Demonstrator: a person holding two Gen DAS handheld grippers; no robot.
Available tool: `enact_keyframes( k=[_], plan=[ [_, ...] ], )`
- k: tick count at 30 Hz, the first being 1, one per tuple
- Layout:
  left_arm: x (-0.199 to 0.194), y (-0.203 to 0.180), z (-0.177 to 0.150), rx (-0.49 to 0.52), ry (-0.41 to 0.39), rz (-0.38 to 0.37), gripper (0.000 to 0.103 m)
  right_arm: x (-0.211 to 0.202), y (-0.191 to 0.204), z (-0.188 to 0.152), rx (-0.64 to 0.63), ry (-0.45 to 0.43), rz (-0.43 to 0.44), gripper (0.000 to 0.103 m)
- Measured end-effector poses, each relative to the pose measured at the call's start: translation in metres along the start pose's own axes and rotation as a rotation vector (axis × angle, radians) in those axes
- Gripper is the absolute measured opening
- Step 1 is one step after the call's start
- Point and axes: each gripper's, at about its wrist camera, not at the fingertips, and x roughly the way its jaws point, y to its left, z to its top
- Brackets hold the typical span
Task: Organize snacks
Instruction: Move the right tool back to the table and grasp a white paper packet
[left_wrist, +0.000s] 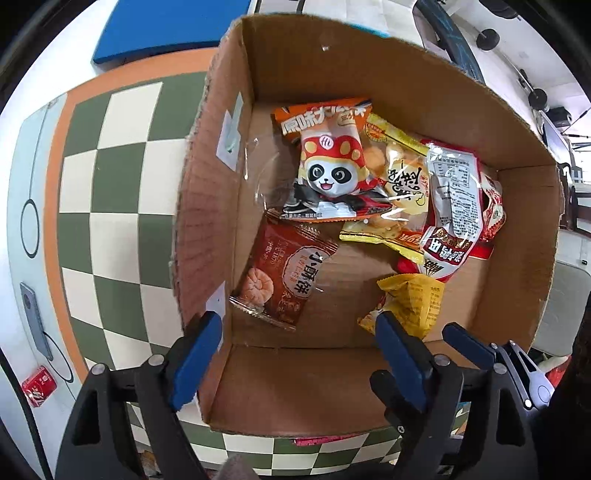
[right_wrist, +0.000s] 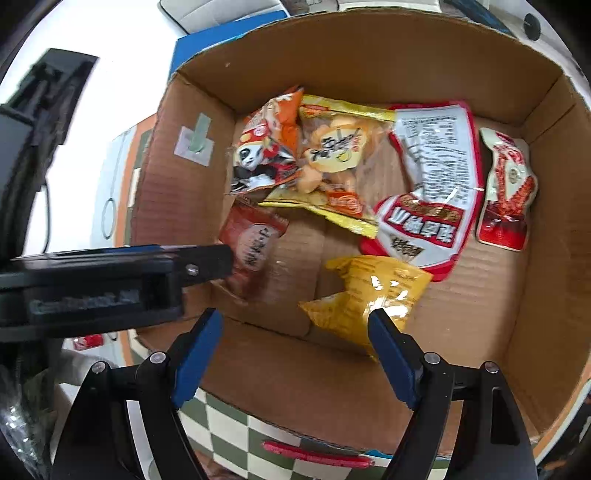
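Snacks (left_wrist: 328, 162) lying loose on the floor of an open cardboard box (left_wrist: 369, 74), on a checked cloth (left_wrist: 110, 184).

Left tongs (left_wrist: 297, 321) spread wide over the box's near left corner, gripping nothing; left blue finger (left_wrist: 199, 354) outside the left wall, the right one inside. Right tongs (right_wrist: 294, 317) likewise released and empty, poised over the near wall. Right finger (right_wrist: 391, 354) overlapping the yellow packet (right_wrist: 365, 291) in both wrist views; contact impossible to judge.

Hard to make out: a flat red thing (right_wrist: 314, 454) poking out under the box's near edge, mostly covered. Brown packet (right_wrist: 251, 243) partly blocked in the right view by the black body of the left tongs. Far room blurred and bent by the lens.

In the box: a panda packet at far left, overlapping a clear bag of puffs (left_wrist: 399, 177). Right of that, a red-and-white packet (left_wrist: 454, 206), label side up. At the far right, a small red packet (right_wrist: 506, 192) against the wall. Brown packet near left, yellow packet near middle, crumpled.

Outside the box: a red can (left_wrist: 38, 386) at the near left and a blue board (left_wrist: 166, 26) at the far left.
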Motion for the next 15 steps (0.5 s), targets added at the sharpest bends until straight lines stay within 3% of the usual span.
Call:
enact_keyframes(
  k=[8,15],
  plan=[
    [-0.035,0.000,-0.018,0.019,-0.074,-0.033,0.085,-0.023,-0.004,-0.015,0.008,-0.033,-0.002,0.084],
    [-0.090,-0.026,-0.100,0.076,-0.336,0.050,0.085,-0.089,-0.032,-0.069,0.041,-0.179,0.027,0.085]
  ],
)
